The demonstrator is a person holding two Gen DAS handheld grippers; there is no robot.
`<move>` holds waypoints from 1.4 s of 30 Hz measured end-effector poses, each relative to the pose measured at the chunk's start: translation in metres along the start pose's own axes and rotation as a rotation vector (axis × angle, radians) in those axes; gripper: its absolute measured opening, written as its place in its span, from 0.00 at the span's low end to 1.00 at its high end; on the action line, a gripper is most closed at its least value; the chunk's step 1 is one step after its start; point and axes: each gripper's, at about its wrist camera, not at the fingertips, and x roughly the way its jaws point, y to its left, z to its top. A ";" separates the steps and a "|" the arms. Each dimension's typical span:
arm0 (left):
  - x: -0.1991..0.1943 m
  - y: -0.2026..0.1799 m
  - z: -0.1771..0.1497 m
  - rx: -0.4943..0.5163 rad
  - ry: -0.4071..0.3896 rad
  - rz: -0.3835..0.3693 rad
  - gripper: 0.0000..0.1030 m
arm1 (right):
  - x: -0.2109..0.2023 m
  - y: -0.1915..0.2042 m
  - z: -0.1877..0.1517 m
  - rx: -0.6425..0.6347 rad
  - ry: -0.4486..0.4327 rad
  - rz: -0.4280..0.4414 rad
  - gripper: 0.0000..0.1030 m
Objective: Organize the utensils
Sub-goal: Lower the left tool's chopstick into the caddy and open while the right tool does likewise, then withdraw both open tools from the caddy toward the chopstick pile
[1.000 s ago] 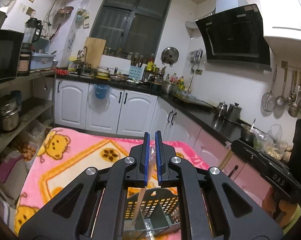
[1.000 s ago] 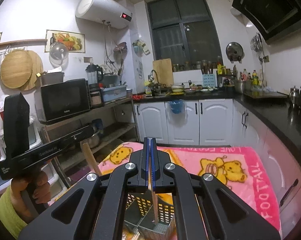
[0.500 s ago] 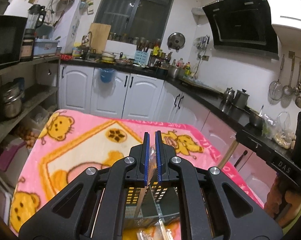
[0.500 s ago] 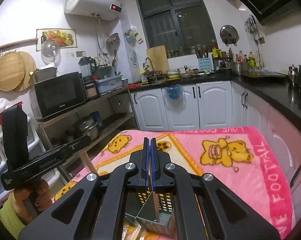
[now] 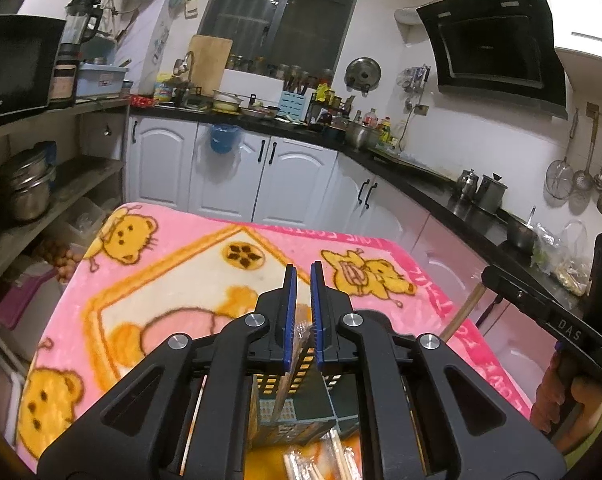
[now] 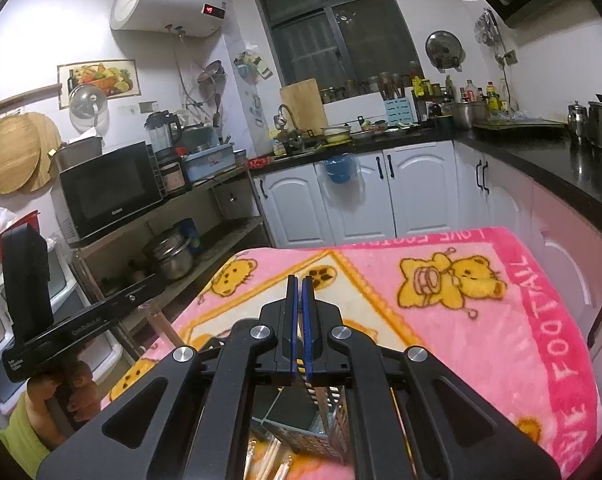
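Left wrist view: the left gripper [image 5: 303, 316] has its blue-padded jaws nearly together, pinching a thin wooden chopstick in a clear plastic wrapper [image 5: 300, 330]. The stick slants down into a dark perforated metal utensil holder [image 5: 301, 404] standing on the pink blanket with yellow bear prints [image 5: 173, 280] that covers the table. More wrapped chopsticks [image 5: 321, 458] lie on the blanket just in front of the holder. At the right edge the right gripper [image 5: 541, 312] shows, a wooden stick hanging below it.

Right wrist view: the right gripper [image 6: 300, 320] is closed tight on a slim wooden chopstick [image 6: 321, 404], whose lower end reaches down inside the same perforated holder [image 6: 305, 436]. Loose chopsticks [image 6: 273, 460] rest beside the holder's near wall. The left gripper [image 6: 81, 324] appears at the left, held by a hand [image 6: 75, 388]
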 end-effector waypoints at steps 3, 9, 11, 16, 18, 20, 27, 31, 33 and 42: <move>-0.002 0.003 -0.002 -0.013 -0.002 0.007 0.11 | -0.002 -0.004 -0.002 0.008 0.007 -0.005 0.03; -0.006 0.014 -0.007 -0.049 0.003 0.031 0.22 | -0.008 -0.011 -0.007 0.016 0.013 -0.024 0.10; -0.008 0.018 -0.009 -0.064 0.006 0.036 0.26 | -0.010 -0.014 -0.008 0.019 0.012 -0.031 0.16; -0.016 0.023 -0.013 -0.083 -0.005 0.039 0.38 | -0.016 -0.017 -0.011 0.020 0.013 -0.043 0.20; -0.020 0.023 -0.014 -0.086 -0.008 0.039 0.43 | -0.019 -0.017 -0.013 0.020 0.014 -0.046 0.26; -0.023 0.024 -0.016 -0.091 -0.008 0.039 0.47 | -0.021 -0.017 -0.014 0.020 0.013 -0.048 0.30; -0.036 0.024 -0.021 -0.099 -0.020 0.047 0.59 | -0.032 -0.019 -0.023 0.022 0.021 -0.059 0.40; -0.041 0.026 -0.027 -0.103 -0.010 0.051 0.62 | -0.038 -0.018 -0.029 0.022 0.027 -0.055 0.43; -0.043 0.027 -0.031 -0.105 -0.002 0.048 0.62 | -0.041 -0.017 -0.033 0.018 0.034 -0.052 0.43; -0.050 0.023 -0.049 -0.078 0.021 0.062 0.76 | -0.048 -0.009 -0.050 0.006 0.059 -0.047 0.48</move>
